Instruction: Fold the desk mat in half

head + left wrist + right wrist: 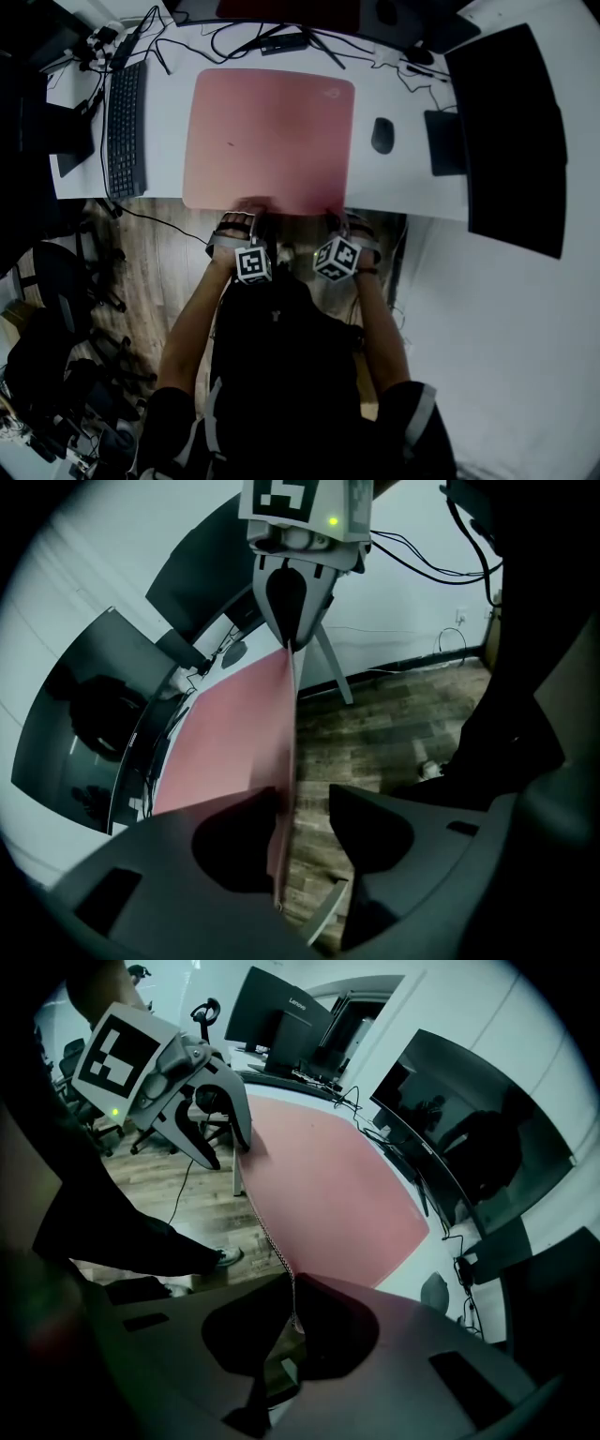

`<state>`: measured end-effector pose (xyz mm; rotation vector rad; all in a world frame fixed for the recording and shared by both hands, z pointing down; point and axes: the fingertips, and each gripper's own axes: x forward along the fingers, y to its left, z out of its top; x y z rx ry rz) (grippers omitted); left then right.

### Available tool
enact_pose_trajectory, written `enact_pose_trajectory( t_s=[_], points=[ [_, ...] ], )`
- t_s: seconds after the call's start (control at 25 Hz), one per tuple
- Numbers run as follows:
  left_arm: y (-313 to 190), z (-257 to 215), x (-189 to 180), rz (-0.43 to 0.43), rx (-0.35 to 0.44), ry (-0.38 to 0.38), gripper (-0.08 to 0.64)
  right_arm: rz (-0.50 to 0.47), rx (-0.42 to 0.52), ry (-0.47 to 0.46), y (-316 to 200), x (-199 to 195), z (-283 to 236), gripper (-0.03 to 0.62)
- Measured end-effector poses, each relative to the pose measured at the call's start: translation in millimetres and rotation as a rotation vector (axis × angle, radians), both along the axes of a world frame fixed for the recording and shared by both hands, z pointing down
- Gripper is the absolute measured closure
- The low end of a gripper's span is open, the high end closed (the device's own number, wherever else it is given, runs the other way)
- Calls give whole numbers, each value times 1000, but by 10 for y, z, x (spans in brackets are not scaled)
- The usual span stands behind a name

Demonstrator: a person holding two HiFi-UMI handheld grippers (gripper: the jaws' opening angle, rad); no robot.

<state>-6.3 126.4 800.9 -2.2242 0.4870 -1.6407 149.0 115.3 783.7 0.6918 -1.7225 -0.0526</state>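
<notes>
while the pink desk mat (pixel 269 141) is lying flat across the middle of the white tabletop (pixel 403 178), its near edge is running along the tabletop's near edge, and in the head view both grippers are reaching to that edge from the person's side: the left gripper (pixel 246 220) is meeting it near its middle and the right gripper (pixel 339 223) is meeting it by the mat's near right corner. a black keyboard (pixel 125 128) is lying toward the tabletop's left edge, a dark mouse (pixel 382 135) is sitting just right of the mat, and a wide dark monitor (pixel 511 141) is standing along the right edge. in the left gripper view, the left gripper (pixel 305 808) is holding its jaws apart with the near edge of the desk mat (pixel 234 733) passing between them; the edge is lying against one jaw while the other is standing clear of it, with wooden floor (pixel 394 724) showing through the gap. farther along the same edge, the right gripper (pixel 292 644) is showing with its tips pinched together on the mat. in the right gripper view, the right gripper (pixel 294 1288) is clamping its jaws on the stitched near edge of the desk mat (pixel 337 1185), and the left gripper (pixel 230 1152) is showing farther along that edge with its two jaws spread either side of it.
</notes>
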Motion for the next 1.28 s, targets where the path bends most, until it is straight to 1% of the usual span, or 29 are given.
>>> enact_pose_trajectory(
  t_s=[0.12, 0.24, 0.52, 0.68, 0.8, 0.92, 1.08, 1.28],
  points=[
    [-7, -53, -1, -27, 15, 28, 377, 9, -1, -17, -16, -1, -38, 572],
    [-40, -117, -24, -43, 34, 40, 377, 15, -11, -35, -22, -9, -85, 572],
    [-178, -147, -114, -64, 85, 19, 371, 8, -51, -67, -43, -13, -170, 572],
    [-263, -178, -116, -67, 82, 17, 370, 2, -67, -81, -76, -30, -259, 572],
    [-315, -160, -137, -76, 63, 8, 373, -5, -79, -88, -93, -33, -328, 572],
    [-413, -237, -169, -79, 71, -3, 416, -5, -92, -104, -113, -43, -386, 572],
    [-415, -202, -161, -82, 27, 17, 426, -9, -100, -118, -156, -51, -456, 572],
    [-425, -261, -169, -89, -7, 36, 504, -8, -116, -142, -194, -63, -529, 572]
  ],
)
